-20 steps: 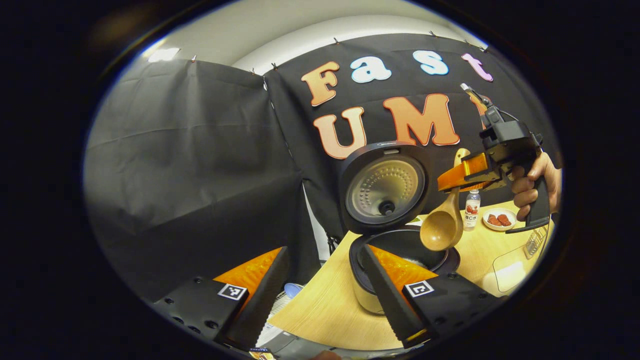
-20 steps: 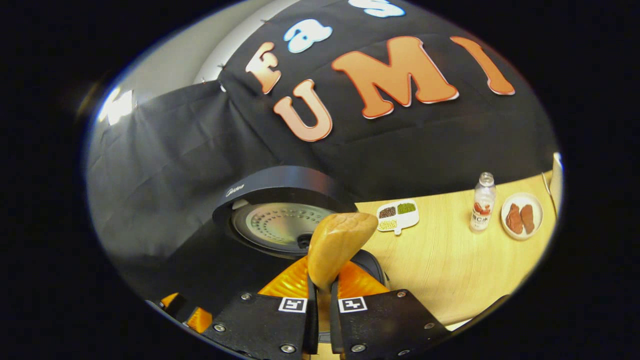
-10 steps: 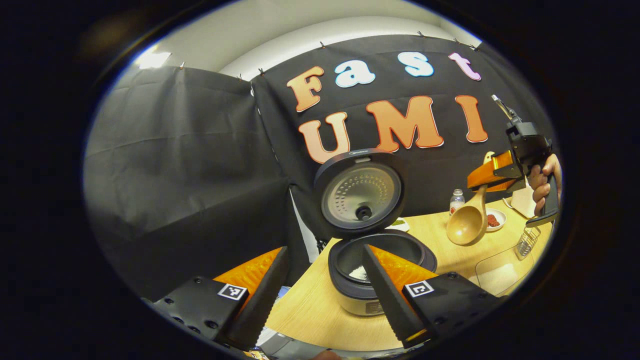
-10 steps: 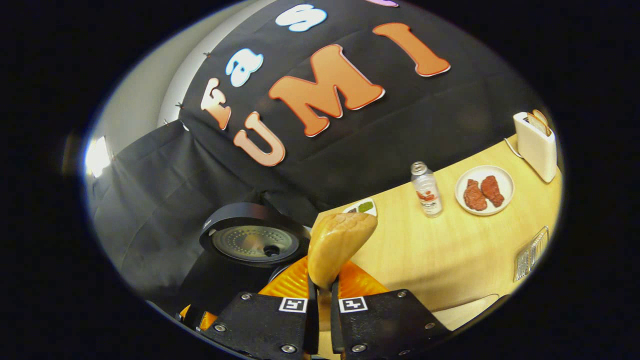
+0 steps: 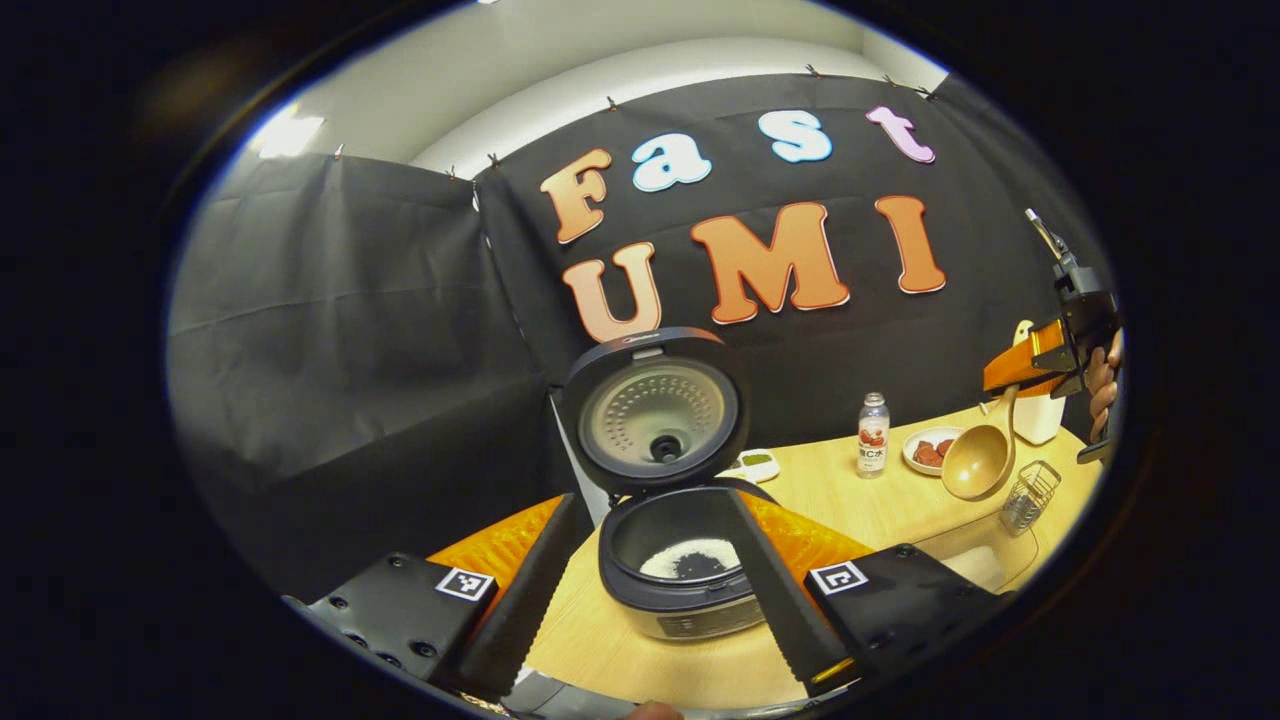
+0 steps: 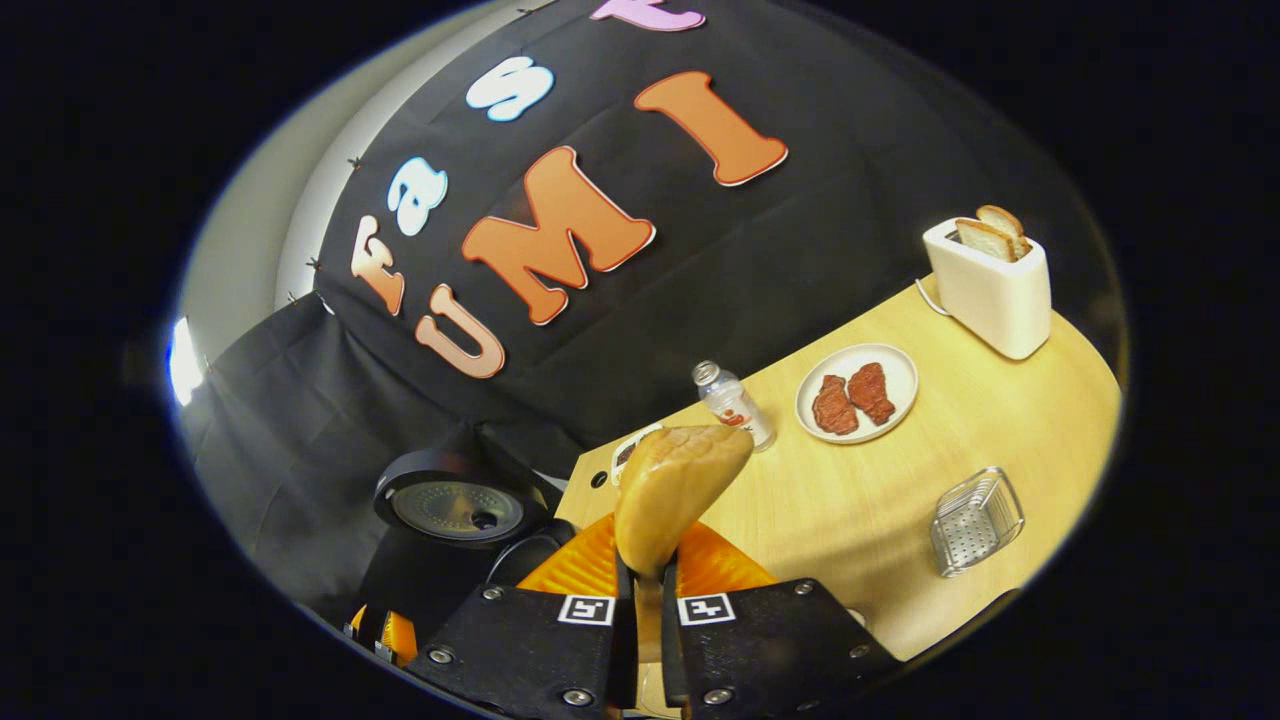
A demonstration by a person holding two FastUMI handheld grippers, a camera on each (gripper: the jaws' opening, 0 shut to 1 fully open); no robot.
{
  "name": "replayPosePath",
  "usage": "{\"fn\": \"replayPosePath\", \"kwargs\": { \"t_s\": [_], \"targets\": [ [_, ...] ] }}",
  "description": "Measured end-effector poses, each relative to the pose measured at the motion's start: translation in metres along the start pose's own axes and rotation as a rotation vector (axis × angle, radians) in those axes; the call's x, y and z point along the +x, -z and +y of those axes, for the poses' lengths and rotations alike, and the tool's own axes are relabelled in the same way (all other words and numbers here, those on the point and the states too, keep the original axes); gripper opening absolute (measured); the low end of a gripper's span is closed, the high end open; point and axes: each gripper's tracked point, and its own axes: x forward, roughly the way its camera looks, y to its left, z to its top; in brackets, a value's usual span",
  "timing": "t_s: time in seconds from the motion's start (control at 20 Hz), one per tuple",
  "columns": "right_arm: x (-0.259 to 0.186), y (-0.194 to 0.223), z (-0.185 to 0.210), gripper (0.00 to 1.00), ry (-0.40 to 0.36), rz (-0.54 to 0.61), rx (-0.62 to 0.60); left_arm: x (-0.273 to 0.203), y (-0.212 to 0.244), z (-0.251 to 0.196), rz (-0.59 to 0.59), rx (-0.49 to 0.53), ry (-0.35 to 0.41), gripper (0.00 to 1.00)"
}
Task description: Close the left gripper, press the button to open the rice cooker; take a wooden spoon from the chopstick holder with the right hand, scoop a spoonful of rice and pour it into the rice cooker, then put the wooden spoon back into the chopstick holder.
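- At the lower centre of the left gripper view stands the rice cooker (image 5: 680, 590), its round lid (image 5: 655, 412) swung up and upright, showing a dimpled metal inner plate; the dark pot holds a patch of white rice with a darker spot in it.
- A small brand mark sits on the lid's top edge, too small to read.
- Framing the cooker at the bottom of that view, the left gripper (image 5: 640, 590) has its jaws spread wide with nothing between them.
- Right of the cooker on the wooden table (image 5: 860, 495) stands a small bottle (image 5: 873, 434); its label cannot be read.
- At the right edge of that view, the wooden spoon (image 5: 980, 455) hangs bowl-down, its long axis nearly vertical with the handle rising to the upper right, just above a wire chopstick holder (image 5: 1030, 495).
- At the bottom centre of the right gripper view, the right gripper (image 6: 645, 610) has its jaws narrowed onto the spoon's handle, whose flat end points up the frame.
- Lower right in that view lies the holder (image 6: 975, 520), tilted by the lens, apart from a plate (image 6: 857, 392) and a toaster (image 6: 990, 285).
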Motion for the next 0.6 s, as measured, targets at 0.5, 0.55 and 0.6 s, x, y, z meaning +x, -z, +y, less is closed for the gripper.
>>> {"fn": "replayPosePath", "kwargs": {
  "t_s": [0.5, 0.55, 0.6],
  "targets": [
    [-0.065, -0.045, -0.117, 0.09, 0.143, -0.106, 0.060, 0.000, -0.024, -0.064, -0.008, 0.017, 0.075, 0.91],
    [-0.073, -0.049, -0.133, 0.09, 0.167, -0.120, 0.064, 0.000, -0.026, -0.070, -0.008, 0.017, 0.081, 0.91],
    [-0.077, -0.052, -0.150, 0.09, 0.193, -0.134, 0.069, 0.000, -0.028, -0.077, -0.006, 0.017, 0.087, 0.91]
  ]
}}
